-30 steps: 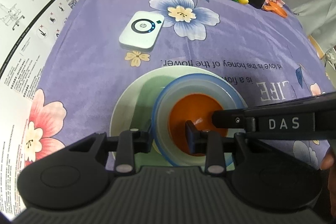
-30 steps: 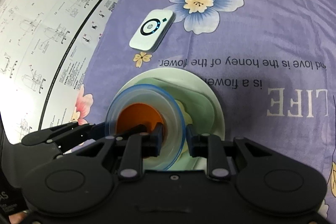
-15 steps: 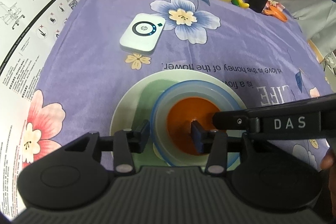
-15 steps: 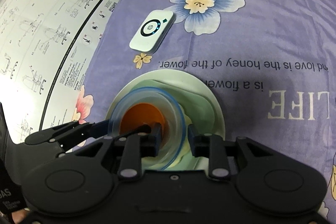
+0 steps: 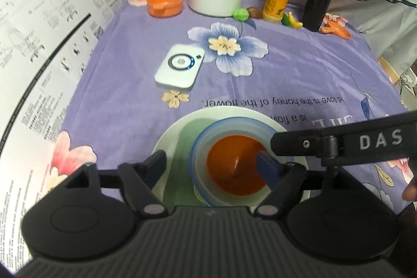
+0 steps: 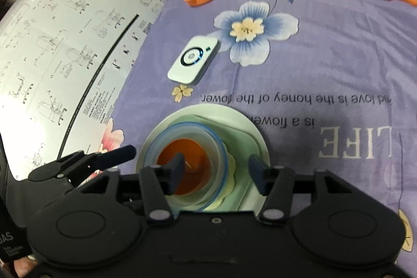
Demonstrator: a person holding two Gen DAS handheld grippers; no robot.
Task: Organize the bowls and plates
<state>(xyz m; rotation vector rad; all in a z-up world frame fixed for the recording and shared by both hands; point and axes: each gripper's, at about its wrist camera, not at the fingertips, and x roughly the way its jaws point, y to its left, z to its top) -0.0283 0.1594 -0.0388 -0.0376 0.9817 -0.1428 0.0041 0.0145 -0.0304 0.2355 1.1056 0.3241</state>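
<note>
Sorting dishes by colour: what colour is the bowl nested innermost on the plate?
Orange; the innermost bowl shows best in the left wrist view.

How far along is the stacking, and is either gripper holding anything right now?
Done: the orange bowl sits inside the blue-rimmed bowl, nested on the pale green plate. In hand: nothing; the left gripper and right gripper are both opening, fingers clear of the rims. Left: the small orange dish near the white container is unstacked, if it belongs.
</note>
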